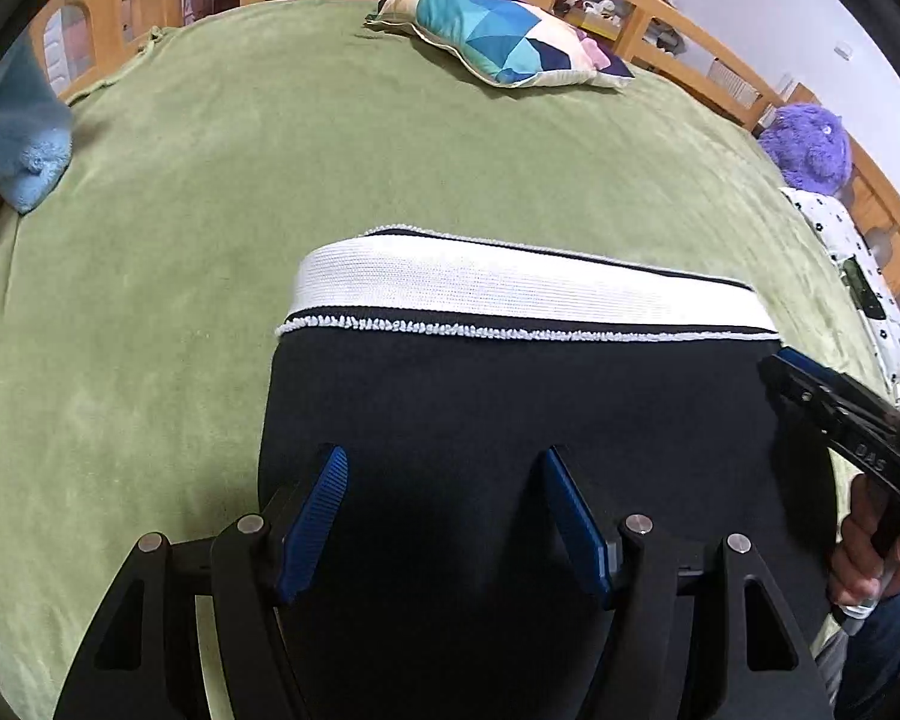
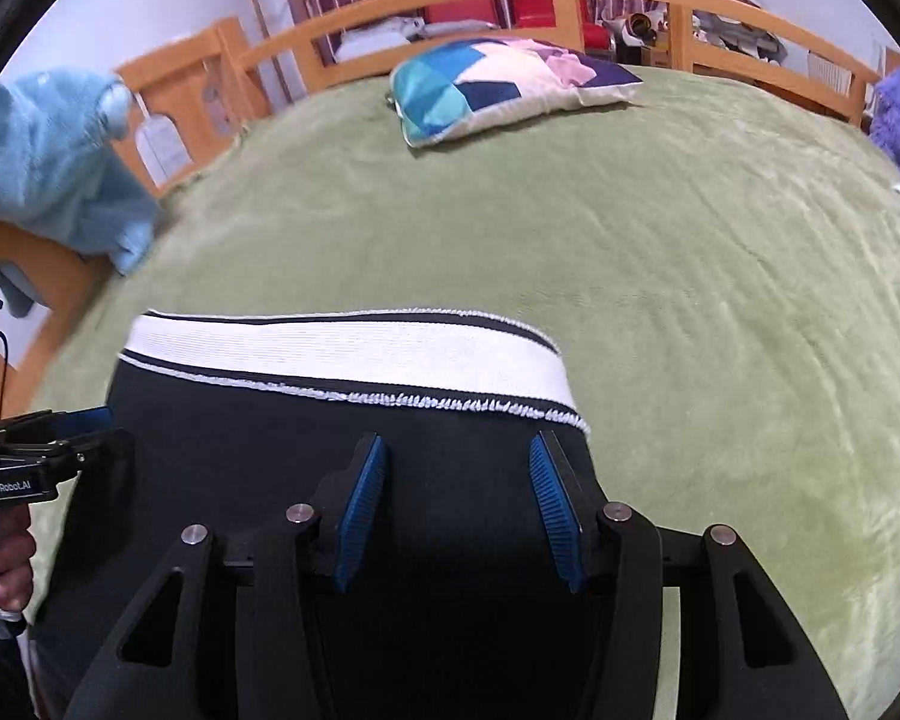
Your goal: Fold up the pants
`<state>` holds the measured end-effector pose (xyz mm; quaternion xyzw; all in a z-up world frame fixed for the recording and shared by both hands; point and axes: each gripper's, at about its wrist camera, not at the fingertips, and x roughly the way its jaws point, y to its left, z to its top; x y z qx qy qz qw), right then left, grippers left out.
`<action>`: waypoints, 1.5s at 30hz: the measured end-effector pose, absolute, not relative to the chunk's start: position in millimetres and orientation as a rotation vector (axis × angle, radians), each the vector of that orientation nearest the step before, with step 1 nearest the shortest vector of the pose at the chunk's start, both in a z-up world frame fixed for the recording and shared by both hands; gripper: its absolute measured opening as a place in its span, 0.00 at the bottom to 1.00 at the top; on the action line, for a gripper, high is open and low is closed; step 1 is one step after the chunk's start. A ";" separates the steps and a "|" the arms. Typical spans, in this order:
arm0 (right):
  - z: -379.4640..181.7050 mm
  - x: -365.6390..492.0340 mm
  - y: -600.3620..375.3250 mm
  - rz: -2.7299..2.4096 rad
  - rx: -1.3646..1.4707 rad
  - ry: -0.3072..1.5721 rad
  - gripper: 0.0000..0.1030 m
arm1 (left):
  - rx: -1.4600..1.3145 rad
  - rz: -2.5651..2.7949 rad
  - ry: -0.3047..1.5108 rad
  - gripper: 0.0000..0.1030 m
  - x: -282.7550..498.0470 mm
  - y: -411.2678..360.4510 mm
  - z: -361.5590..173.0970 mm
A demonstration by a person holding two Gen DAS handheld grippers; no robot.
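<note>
While both tongs hang over the black pants (image 1: pixel 510 420), nothing's actually gripped yet. Left tongs (image 1: pixel 444 516) are spread, right tongs (image 2: pixel 456 510) too, pads empty. Pants lie flat on the near part of the green bed cover (image 1: pixel 210 180), white waistband (image 1: pixel 510 288) at the far end, patchwork pillow (image 1: pixel 498 36) well beyond. Looks like they're lining up for a fold, so next they'd need to pinch an edge each.

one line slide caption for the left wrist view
Open left tongs above black pants with white knit waistband on a green plush bedspread.
</note>
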<state>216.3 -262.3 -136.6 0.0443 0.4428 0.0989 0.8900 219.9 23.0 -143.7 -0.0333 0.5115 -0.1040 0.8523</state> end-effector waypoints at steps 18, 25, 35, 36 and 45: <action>-142.1 58.8 -302.3 0.181 0.142 1.014 0.53 | -0.060 -0.149 1.084 0.64 45.4 38.3 -123.3; -73.9 17.6 -302.6 0.112 0.142 0.877 0.53 | -0.024 -0.172 0.916 0.64 8.8 18.2 -48.4; 12.2 -46.8 -295.0 0.071 0.138 0.744 0.73 | -0.022 -0.157 0.753 0.88 -44.2 -14.2 16.4; 16.9 -54.8 -293.4 0.051 0.112 0.731 0.75 | -0.020 -0.157 0.751 0.88 -47.2 -15.9 17.7; 35.3 -90.5 -302.2 -0.017 0.088 0.682 0.99 | 0.014 -0.123 0.720 0.92 -70.8 -33.0 27.0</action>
